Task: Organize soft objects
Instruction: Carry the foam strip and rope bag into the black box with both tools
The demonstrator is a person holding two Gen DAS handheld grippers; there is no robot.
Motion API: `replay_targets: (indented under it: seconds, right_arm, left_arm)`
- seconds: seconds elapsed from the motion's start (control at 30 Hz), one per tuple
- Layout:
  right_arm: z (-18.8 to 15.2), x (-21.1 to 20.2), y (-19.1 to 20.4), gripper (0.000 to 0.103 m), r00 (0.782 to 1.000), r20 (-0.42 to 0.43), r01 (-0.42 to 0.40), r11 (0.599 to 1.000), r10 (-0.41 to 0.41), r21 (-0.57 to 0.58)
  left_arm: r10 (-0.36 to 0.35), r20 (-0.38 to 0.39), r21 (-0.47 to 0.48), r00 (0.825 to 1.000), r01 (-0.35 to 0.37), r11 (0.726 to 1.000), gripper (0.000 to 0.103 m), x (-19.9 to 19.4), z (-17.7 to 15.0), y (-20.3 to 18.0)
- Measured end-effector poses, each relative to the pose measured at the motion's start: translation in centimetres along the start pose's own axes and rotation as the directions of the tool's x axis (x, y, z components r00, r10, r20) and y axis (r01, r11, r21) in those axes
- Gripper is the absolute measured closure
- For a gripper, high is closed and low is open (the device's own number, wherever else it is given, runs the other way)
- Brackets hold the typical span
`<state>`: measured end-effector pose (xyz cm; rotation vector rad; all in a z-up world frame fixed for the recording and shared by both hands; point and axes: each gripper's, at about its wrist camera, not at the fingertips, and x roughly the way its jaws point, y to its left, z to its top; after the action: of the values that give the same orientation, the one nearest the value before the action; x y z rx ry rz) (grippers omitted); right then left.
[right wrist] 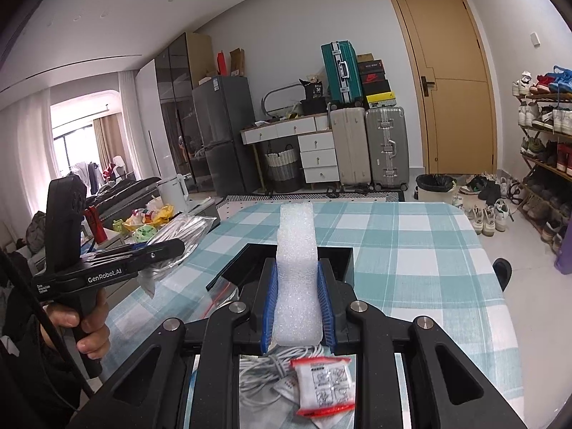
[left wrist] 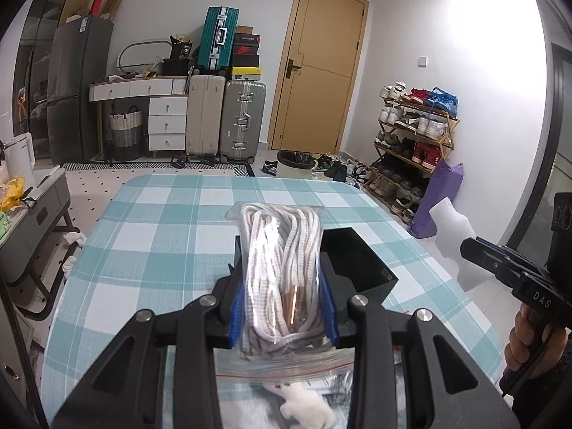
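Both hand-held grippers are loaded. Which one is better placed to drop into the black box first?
Probably the right hand-held gripper: its foam block points straight over the black box opening. The left hand-held gripper, shut on the bagged rope, sits beside the box's left edge.

box on table, frame centre | suitcases behind, upper middle | shoe rack right | door between them

glossy plastic bag (corded laces), matt foam block, woven tablecloth

Black box mostly hidden behind foam.
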<state>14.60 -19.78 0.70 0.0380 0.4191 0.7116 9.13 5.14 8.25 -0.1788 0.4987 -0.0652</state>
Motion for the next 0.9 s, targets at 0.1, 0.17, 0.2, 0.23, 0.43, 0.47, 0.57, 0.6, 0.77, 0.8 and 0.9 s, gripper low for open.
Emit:
replay_targets:
  seconds: [0.1,0.17,0.2,0.23,0.43,0.47,0.57,0.6,0.77,0.8,0.9]
  right_arm:
    - [0.3,0.8,-0.2,0.081,1.0,-0.008,-0.001,1.0,0.001,-0.002]
    - [0.6,1.4,-0.5,0.081,1.0,-0.011,0.0,1.0,0.0,0.0]
    - [0.6,1.6,-0.6,0.081,1.0,-0.012,-0.004,1.0,0.004,0.001]
    - [0.7,1.9,-0.7,0.081,1.0,-0.015,-0.007,1.0,0.007,0.008]
    - [0.9,3.3,-1.1,0.081,0.999,-0.036,-0.016,1.0,0.017,0.021]
    - [1.0,3.7,-1.2,0.081,0.999,-0.04,-0.015,1.0,0.016,0.022]
    - [1.1,4.6,-1.7,0.081,0.999,-0.043,-0.019,0.999,0.02,0.027]
    - [1.2,5.0,-1.7,0.081,0.998,-0.049,-0.024,0.999,0.026,0.028]
    - [1.6,6.6,-2.1,0.081,0.998,-0.059,-0.024,0.999,0.026,0.029]
    - [1.6,6.9,-2.3,0.081,0.998,-0.063,-0.029,0.999,0.031,0.036]
    - [1.8,7.9,-2.6,0.081,0.997,-0.068,-0.03,0.999,0.032,0.035]
  left_arm:
    - [0.0,-0.007,0.003,1.0,0.0,1.0,0.07,0.9,0.3,0.0]
    - [-0.002,-0.019,0.003,1.0,0.002,1.0,0.07,1.7,0.5,0.1]
    - [0.0,-0.024,0.005,1.0,0.0,1.0,0.07,1.9,0.5,0.0]
    - [0.001,-0.031,0.008,1.0,0.0,1.0,0.07,2.3,0.5,0.0]
    - [-0.001,-0.053,0.009,0.999,0.001,1.0,0.07,3.9,0.9,-0.1]
    - [-0.002,-0.056,0.012,0.998,0.003,1.0,0.07,4.2,0.9,-0.1]
    - [0.001,-0.063,0.014,0.998,0.0,1.0,0.07,4.9,1.2,-0.1]
    - [0.002,-0.064,0.012,0.998,-0.002,1.0,0.07,5.1,1.2,-0.1]
    - [-0.005,-0.073,0.009,0.997,0.006,1.0,0.07,6.0,1.4,-0.2]
    - [-0.006,-0.076,0.011,0.997,0.006,1.0,0.07,6.2,1.4,-0.2]
    - [-0.009,-0.084,0.014,0.996,0.01,1.0,0.07,6.8,1.5,-0.1]
